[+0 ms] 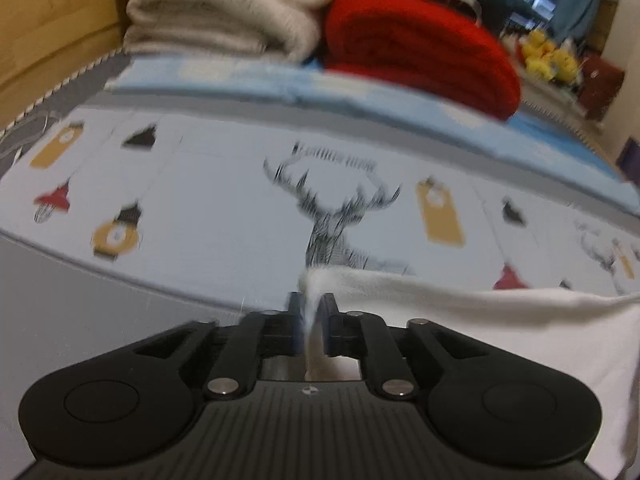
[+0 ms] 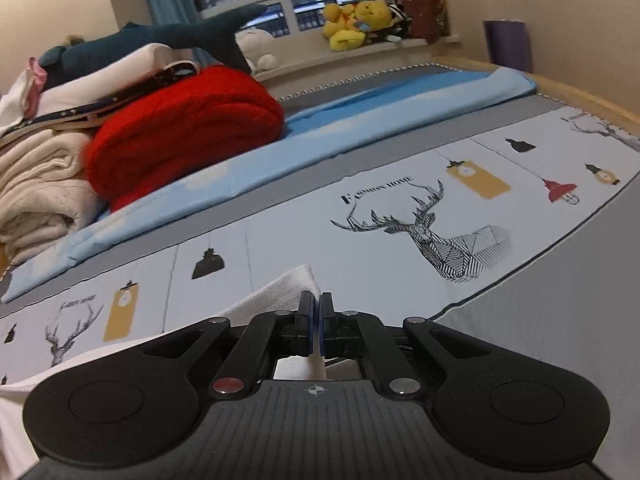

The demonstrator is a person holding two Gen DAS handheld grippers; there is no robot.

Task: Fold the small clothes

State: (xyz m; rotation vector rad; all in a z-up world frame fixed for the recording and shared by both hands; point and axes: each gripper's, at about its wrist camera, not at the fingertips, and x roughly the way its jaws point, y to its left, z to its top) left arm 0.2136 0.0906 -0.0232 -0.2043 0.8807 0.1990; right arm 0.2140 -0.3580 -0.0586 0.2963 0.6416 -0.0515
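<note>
While each hand-held gripper, left point(image 1: 312, 312) and right point(image 2: 319, 312), pinches a white garment point(image 1: 460, 320) corner ahead, folding seems barely begun above the bed point(image 2: 280, 240).

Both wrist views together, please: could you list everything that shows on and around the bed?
white garment: one, white, on the printed sheet, an edge pinched in each claw
printed sheet: one, pale with deer and lamp prints, over the bed
blue sheet: one, light blue, folded along the far side
red blanket: one, red, folded on the blue sheet
cream blankets: a stack, cream, left of the red blanket
shark plush: one, dark teal, atop the pile
yellow plush toys: a few, yellow, on the windowsill
left claw: one, black, shut on the garment
right claw: one, black, shut on the garment
</note>
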